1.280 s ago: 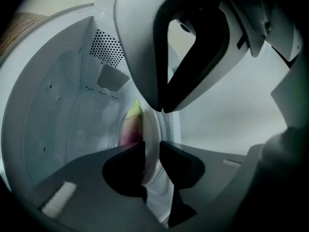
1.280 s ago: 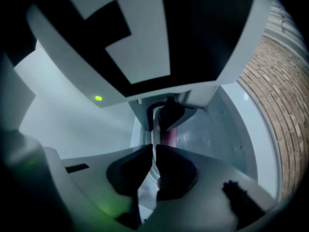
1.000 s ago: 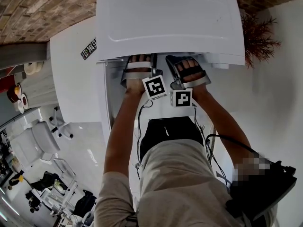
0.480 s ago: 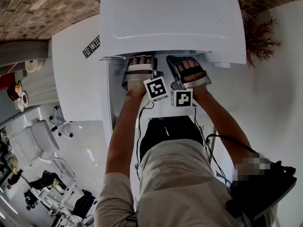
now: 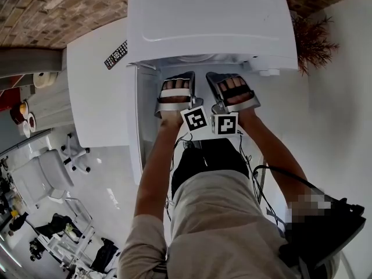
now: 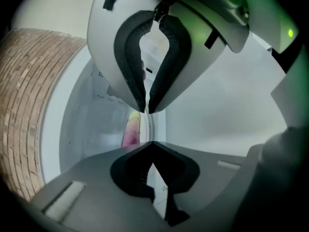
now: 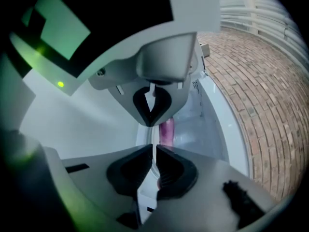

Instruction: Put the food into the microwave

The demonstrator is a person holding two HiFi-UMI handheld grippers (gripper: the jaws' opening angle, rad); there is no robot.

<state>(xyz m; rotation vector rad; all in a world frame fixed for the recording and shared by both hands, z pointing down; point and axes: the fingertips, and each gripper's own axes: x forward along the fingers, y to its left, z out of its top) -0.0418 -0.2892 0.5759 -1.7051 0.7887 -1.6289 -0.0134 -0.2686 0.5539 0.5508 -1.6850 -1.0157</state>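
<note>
**Food in the microwave, both tongs shut and empty**

From my seat, the white microwave (image 5: 209,22) stands with its door (image 5: 135,127) swung open to the left in the head view. Both grippers are side by side just in front of the opening. The left gripper (image 6: 151,145) has just been closing. Its jaws now meet at the tips with nothing between them. The right gripper (image 7: 153,148) has its jaws drawn together to a thin slit and also holds nothing. Past both sets of jaws I see the food (image 6: 131,129), a pink and yellow item inside the cavity, though I cannot tell what kind. A remote control (image 5: 115,55) lies on the white counter (image 5: 96,97) left of the microwave.
</note>
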